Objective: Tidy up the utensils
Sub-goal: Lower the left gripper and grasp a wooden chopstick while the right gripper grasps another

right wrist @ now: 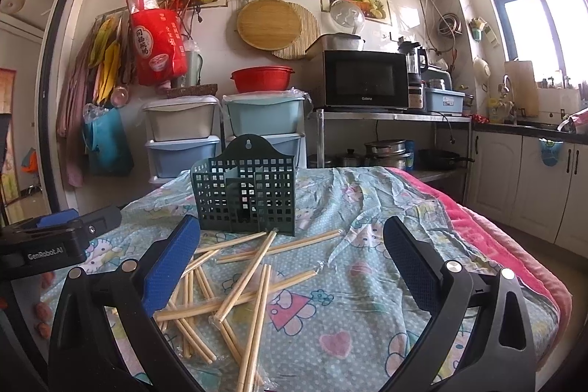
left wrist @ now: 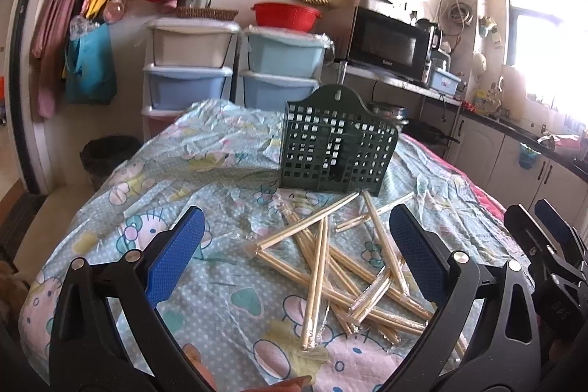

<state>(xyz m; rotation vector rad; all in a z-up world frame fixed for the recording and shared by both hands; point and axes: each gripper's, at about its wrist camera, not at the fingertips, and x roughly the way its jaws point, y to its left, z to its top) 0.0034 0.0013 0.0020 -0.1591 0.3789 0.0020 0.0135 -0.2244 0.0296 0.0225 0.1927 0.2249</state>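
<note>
Both grippers, left [left wrist: 294, 259] and right [right wrist: 290, 263], fingers spread wide, empty, over chopsticks [left wrist: 330, 267]. Advise taking one outlying wrapped pair mid-length, then dropping it upright into caddy [left wrist: 336, 142].

A table [right wrist: 367, 337] fills the lower half of both views, draped in a wrinkled light-blue cartoon-print cloth [left wrist: 176, 171] with a pink blanket [right wrist: 507, 245] showing along its right edge. A dark green perforated utensil holder [right wrist: 244, 190] stands upright on the cloth at centre. Plastic-wrapped wooden chopsticks [left wrist: 330, 263] lie scattered and crossed just below it.
</note>
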